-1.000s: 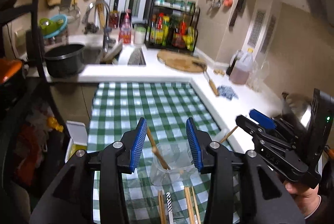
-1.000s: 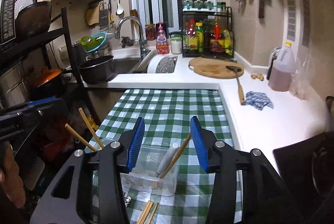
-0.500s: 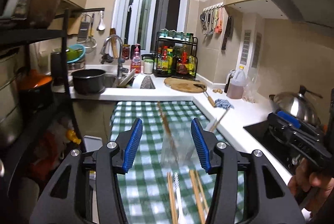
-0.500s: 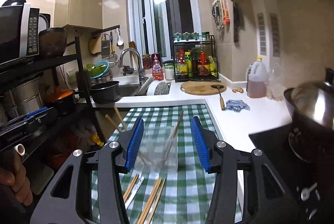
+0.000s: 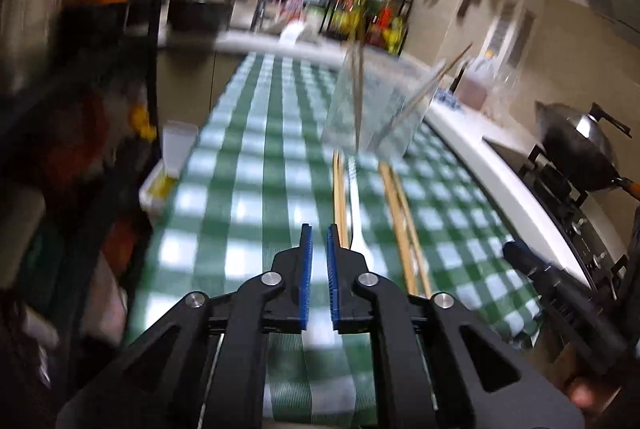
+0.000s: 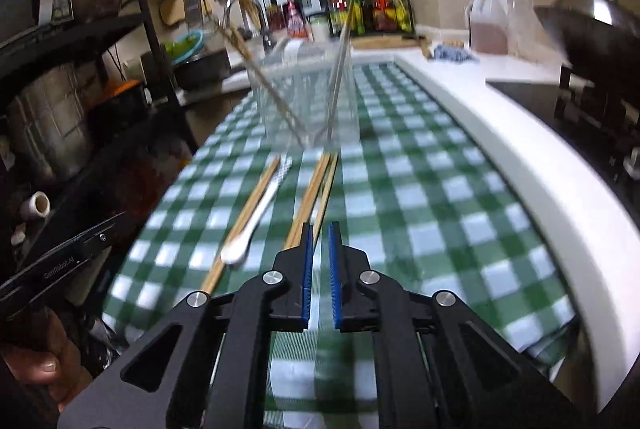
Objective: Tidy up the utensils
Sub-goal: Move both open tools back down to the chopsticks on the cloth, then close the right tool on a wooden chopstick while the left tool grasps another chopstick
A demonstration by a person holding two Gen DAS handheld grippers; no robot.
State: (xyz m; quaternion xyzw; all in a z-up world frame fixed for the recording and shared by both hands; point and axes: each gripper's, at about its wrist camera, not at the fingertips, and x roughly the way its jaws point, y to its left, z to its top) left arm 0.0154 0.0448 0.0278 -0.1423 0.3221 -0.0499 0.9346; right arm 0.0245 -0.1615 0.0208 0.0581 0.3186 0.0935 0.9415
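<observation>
1. Jaws of the left gripper (image 5: 317, 229) have just been closing and now stand nearly together, blue pads facing across a thin slit with nothing between them.
2. Right gripper (image 6: 319, 227) likewise: its jaws have just been closing to a narrow gap, and they hold nothing.
3. Both grippers point forward and downward over the near end of the desk (image 6: 400, 189), which wears a green-and-white checked cloth. A hand (image 6: 38, 361) shows at the lower left of the right wrist view, under the other tool's black body.
4. Ahead of each gripper lie the loose utensils: a pair of wooden chopsticks (image 5: 340, 189), a white spoon (image 5: 356, 205) beside them, and a second pair of chopsticks (image 5: 402, 221) further right, all lengthwise on the cloth. The right gripper's tips sit just over the near ends of that second pair (contact cannot be told).
5. Beyond them stands a clear holder (image 6: 308, 101) with chopsticks leaning inside it.
6. Around: a wok (image 5: 580, 145) on the stove at right, a dark shelf rack (image 6: 100, 77) at left, a spice rack (image 6: 368, 5) by the window. The left wrist view is blurred.
</observation>
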